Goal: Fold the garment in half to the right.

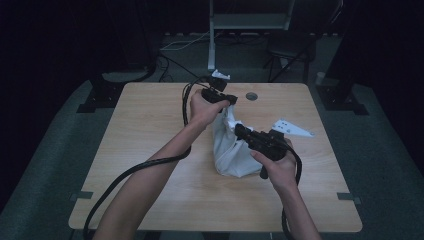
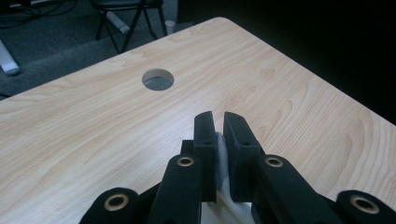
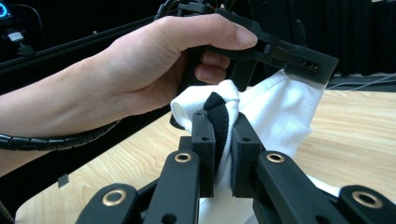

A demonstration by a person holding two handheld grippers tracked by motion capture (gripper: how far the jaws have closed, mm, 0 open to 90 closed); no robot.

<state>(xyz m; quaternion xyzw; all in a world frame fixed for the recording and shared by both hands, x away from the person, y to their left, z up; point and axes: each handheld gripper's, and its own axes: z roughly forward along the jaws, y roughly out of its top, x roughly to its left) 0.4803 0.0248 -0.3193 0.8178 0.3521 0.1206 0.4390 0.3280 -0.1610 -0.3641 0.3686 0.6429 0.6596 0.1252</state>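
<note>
Two black grippers hold one white cloth garment above the middle of a pale wood-grain table. At the left of the high view, the left hand wraps a matte black pistol-shaped handle, and a ribbed black cable trails from it along the forearm. The left gripper pinches the garment's top edge; in the left gripper view its blocky, flat-faced jaws stand narrow, with a thin fold of white fabric pressed between them. Beyond them lies smooth, streaked laminate with a round cable hole cut through it.

The garment hangs from that grip in soft folds, and its bulging lower part rests on the tabletop between the two hands.

To the right, the right gripper bites the cloth lower down, its grey three-cornered plate jutting out to the side. In the right gripper view its jaws are drawn close on a bunched wad of white knit with a black ribbed band arching out of it. The right hand grips the handle near the table's front.
</note>
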